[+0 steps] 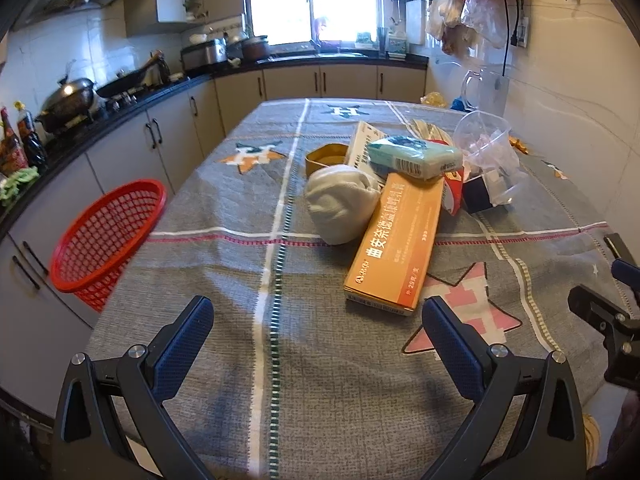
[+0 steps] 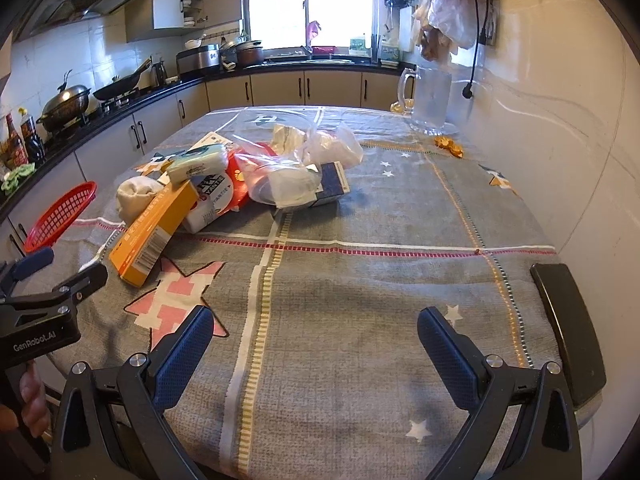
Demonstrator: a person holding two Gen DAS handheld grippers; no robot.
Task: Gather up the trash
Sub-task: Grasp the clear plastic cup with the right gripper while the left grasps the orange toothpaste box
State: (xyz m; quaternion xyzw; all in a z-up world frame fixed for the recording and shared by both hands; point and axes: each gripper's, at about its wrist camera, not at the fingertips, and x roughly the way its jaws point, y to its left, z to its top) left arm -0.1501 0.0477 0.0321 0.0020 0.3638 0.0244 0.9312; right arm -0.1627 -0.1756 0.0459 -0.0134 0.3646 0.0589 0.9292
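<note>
Hovering near pile (image 1: pixel 396 200), both claws spread apart, empty: left gripper (image 1: pixel 318 332), right gripper (image 2: pixel 314 336). Basket (image 1: pixel 104 236) left of pile, ready for trash.

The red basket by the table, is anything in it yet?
Cannot tell. The red basket is tilted and its visible mesh shows nothing inside, but the table edge hides its bottom.

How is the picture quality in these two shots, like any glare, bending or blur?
Left wrist view: the window is blown out white, the counter edge bows from fisheye distortion, and the red basket looks slightly smeared. Right wrist view: the window glares the same way, the wall curves at the frame edge, and soft shadows fall on the tablecloth ahead of the open right tool.
</note>
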